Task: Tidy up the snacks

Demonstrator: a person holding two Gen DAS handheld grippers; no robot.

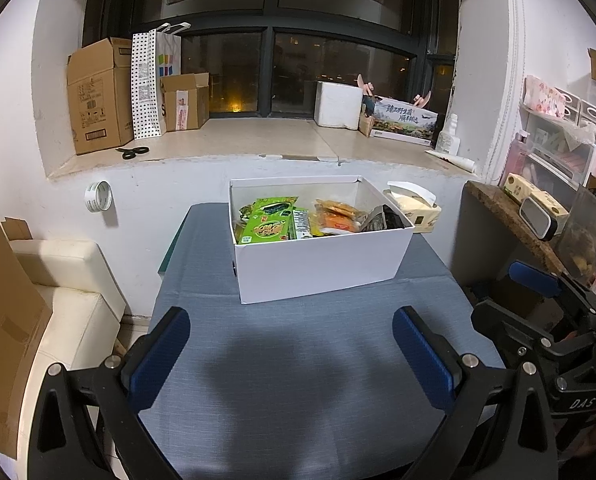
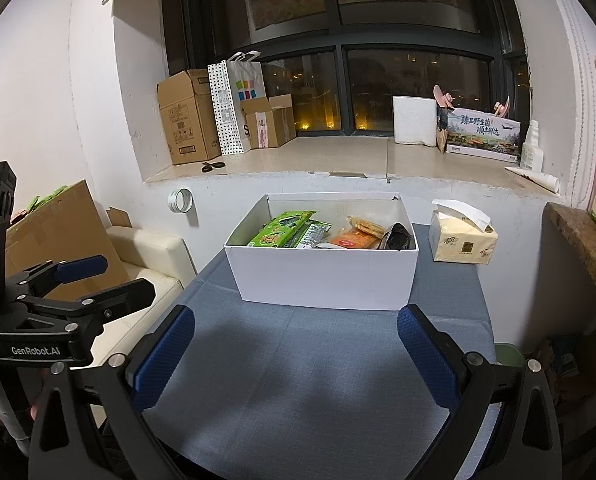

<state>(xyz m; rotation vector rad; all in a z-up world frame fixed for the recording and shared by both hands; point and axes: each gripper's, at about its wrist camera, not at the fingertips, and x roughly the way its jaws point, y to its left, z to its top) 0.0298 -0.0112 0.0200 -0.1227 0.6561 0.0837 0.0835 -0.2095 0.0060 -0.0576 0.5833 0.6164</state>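
Here, both the left gripper (image 1: 292, 354) and right gripper (image 2: 296, 354) were held wide open and empty before the white box (image 1: 317, 268) on the table (image 1: 282, 360), where light, crinkly, slippery snack packets (image 1: 268, 226) were judged best pinched by their edges.

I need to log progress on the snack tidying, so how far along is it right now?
Looks mostly done: the green snack packet, orange packet and dark foil packet already lie inside the white cardboard box. Nothing is in hand; the left gripper and right gripper are both open and empty. No loose snacks show on the blue tablecloth.
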